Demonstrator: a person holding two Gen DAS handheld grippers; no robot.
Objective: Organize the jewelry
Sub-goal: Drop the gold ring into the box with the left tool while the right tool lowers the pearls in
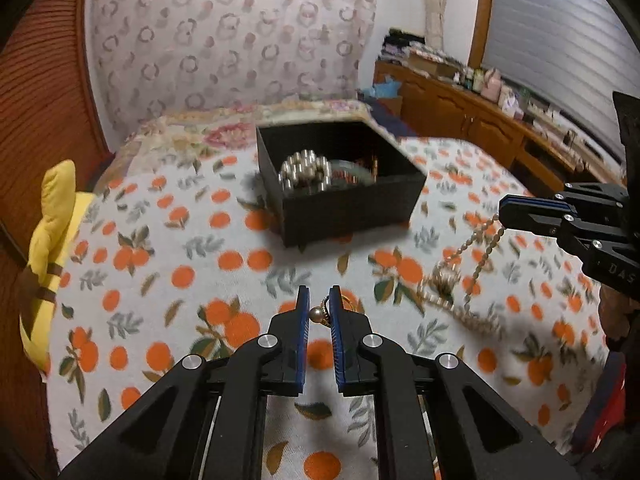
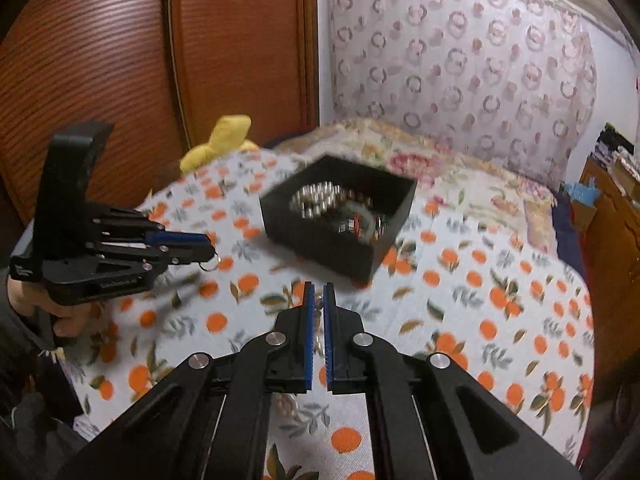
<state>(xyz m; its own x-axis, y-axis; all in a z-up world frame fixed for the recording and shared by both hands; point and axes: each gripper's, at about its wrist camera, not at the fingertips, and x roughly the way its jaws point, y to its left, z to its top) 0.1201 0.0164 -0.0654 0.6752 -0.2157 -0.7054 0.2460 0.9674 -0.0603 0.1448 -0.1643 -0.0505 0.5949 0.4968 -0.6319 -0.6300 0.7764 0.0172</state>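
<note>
A black open box (image 1: 340, 184) with a silver bead bracelet (image 1: 306, 172) and other jewelry inside sits on the orange-print bedspread; it also shows in the right wrist view (image 2: 340, 220). My left gripper (image 1: 320, 304) is shut on a gold ring with a pearl (image 1: 320, 314), held above the bedspread in front of the box. In the right wrist view the left gripper (image 2: 210, 250) shows at the left with the ring (image 2: 211, 265) hanging from its tips. My right gripper (image 2: 319, 300) is shut on a pearl necklace (image 1: 464, 276). The necklace hangs from the right gripper (image 1: 502, 212) down to the bedspread.
A yellow plush toy (image 1: 50, 248) lies at the bed's left edge by a wooden wardrobe (image 2: 120, 60). A patterned headboard cover (image 1: 232, 40) stands behind the bed. A wooden dresser (image 1: 480, 120) with clutter runs along the right wall.
</note>
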